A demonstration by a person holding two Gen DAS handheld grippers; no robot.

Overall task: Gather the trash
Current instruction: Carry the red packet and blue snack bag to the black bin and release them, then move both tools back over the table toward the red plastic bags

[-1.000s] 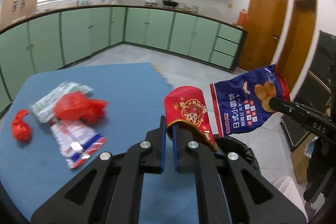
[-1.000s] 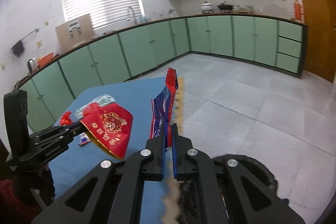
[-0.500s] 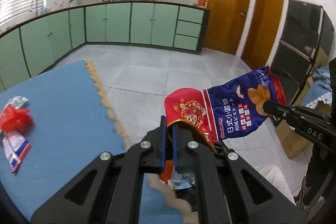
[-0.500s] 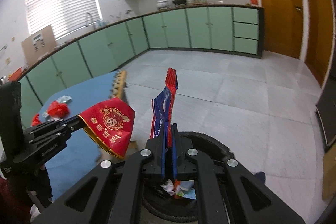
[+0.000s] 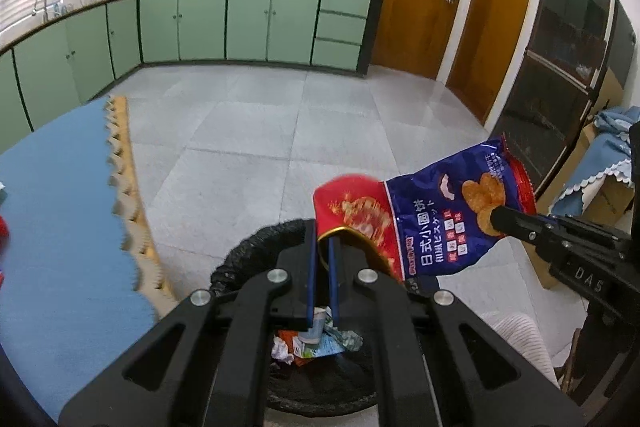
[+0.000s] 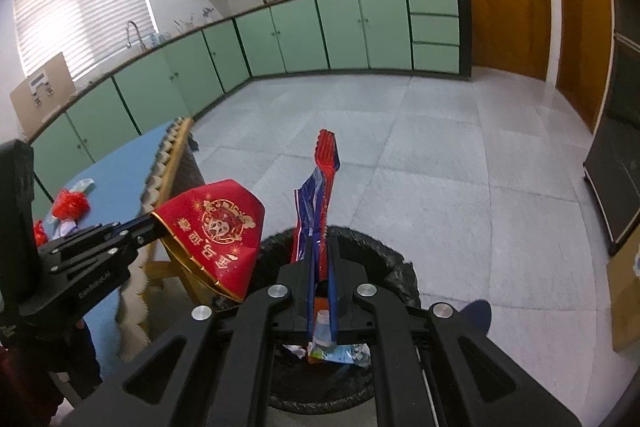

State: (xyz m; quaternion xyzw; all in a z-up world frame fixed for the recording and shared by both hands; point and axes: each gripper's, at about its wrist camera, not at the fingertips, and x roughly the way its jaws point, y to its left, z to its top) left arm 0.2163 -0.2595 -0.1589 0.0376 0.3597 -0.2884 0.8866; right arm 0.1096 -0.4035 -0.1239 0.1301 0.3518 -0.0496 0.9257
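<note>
My left gripper (image 5: 322, 243) is shut on a red packet with gold trim (image 5: 348, 211). To its right, my right gripper (image 5: 496, 217) is shut on a blue snack bag (image 5: 448, 223). Both packets hang over a black-lined bin (image 5: 248, 259) with trash inside (image 5: 316, 343). In the right wrist view the blue snack bag (image 6: 320, 187) stands edge-on between the shut fingers of the right gripper (image 6: 320, 251). The red packet (image 6: 216, 227) is at the left in the left gripper (image 6: 154, 219), above the bin's rim (image 6: 384, 247).
The table with a blue cloth (image 5: 60, 227) lies left of the bin. Red crumpled trash (image 6: 70, 203) and wrappers rest on it. Grey tiled floor (image 5: 280, 123) stretches ahead to green cabinets (image 5: 248, 23). A dark cabinet (image 5: 560, 75) and a cardboard box (image 6: 624, 303) stand at the right.
Both grippers have swung right, away from the table, and sunk with their packets. The bin's inside now shows below them. Most of the table's trash has left the left wrist view.
</note>
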